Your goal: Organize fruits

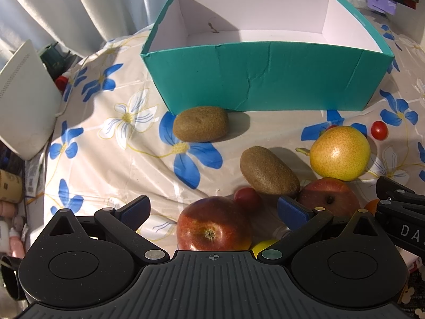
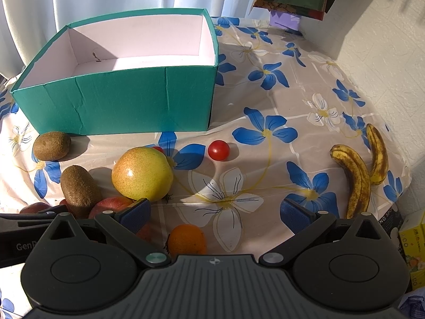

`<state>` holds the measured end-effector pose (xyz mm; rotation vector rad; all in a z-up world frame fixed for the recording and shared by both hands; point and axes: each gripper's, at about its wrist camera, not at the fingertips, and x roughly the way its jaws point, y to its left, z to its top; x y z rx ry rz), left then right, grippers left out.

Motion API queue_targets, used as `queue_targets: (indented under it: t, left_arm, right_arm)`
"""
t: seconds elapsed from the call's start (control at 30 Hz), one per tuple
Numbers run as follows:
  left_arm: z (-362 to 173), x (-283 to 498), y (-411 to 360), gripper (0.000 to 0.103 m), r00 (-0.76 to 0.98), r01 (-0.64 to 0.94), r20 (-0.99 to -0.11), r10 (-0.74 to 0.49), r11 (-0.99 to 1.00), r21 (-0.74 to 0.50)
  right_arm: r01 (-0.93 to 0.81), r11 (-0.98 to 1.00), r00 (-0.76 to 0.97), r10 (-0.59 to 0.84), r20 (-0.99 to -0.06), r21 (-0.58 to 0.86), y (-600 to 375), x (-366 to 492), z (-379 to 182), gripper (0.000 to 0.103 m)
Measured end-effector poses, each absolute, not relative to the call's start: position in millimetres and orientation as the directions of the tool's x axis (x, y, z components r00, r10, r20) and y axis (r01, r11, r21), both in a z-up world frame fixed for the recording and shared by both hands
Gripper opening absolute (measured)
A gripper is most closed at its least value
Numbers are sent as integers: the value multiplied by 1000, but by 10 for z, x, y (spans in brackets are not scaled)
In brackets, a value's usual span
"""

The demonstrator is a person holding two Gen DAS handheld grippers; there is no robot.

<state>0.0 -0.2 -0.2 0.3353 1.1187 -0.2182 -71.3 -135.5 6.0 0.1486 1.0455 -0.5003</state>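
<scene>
Pale curtains are hanging behind a table spread with a beige floral tablecloth (image 2: 265,101) that is catching strong sunlight.

Teal box (image 1: 260,79), white inside, is standing open at the far middle of the cloth; nothing is showing in the part of its floor that can be seen, and the near wall is hiding the rest.

Far kiwi (image 1: 200,124) is lying just in front of the box wall. Near kiwi (image 1: 269,170) is lying closer, tilted, leaning by the fruit pile.

Yellow pear (image 2: 142,173) is sitting right of the kiwis, a small red fruit half hidden behind it. Cherry tomato (image 2: 218,150) is sitting apart on the cloth. Another small red fruit (image 1: 247,198) is peeking out beside the near kiwi.

Front apple (image 1: 213,224) is sitting between the open fingers of the left gripper (image 1: 212,211), its lower part cut off by the gripper body; contact is not visible. Second apple (image 1: 328,196) is lying partly behind the left gripper's right finger. A yellow fruit below it is mostly covered and hard to identify.

Orange fruit (image 2: 187,239) is lying between the widely spread fingers of the right gripper (image 2: 213,212), unheld, its base cut off.

Two spotted bananas (image 2: 354,178) are lying well apart at the right, their lower ends hidden.

White appliance (image 1: 25,101) is standing off the left edge, only partly visible.
</scene>
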Motion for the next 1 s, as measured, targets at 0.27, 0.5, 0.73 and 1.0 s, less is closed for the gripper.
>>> queue_targets:
  t: [0.27,0.5,0.73,1.0]
  left_arm:
    - [-3,-7,-18,103,423,336,-906,-5,930,152]
    - [-4,-4,-26,103,423,335,-906,-5,930,151]
    - [14,-11,-2,103,422,339,-907,-9,929,149]
    - [55,-38,-3,103,422,336,-907,-8,930,148]
  right_arm:
    - [462,879,404,-326,-855,-116,-1353,-726,68,103]
    - [461,879,405,-326,-854,-117,-1352,-730,72,103]
    - [461,880,408,-328,-852,-118,-1348,-735,88,103]
    - [461,880,409,-328,-851,-118,-1348,-741,96,103]
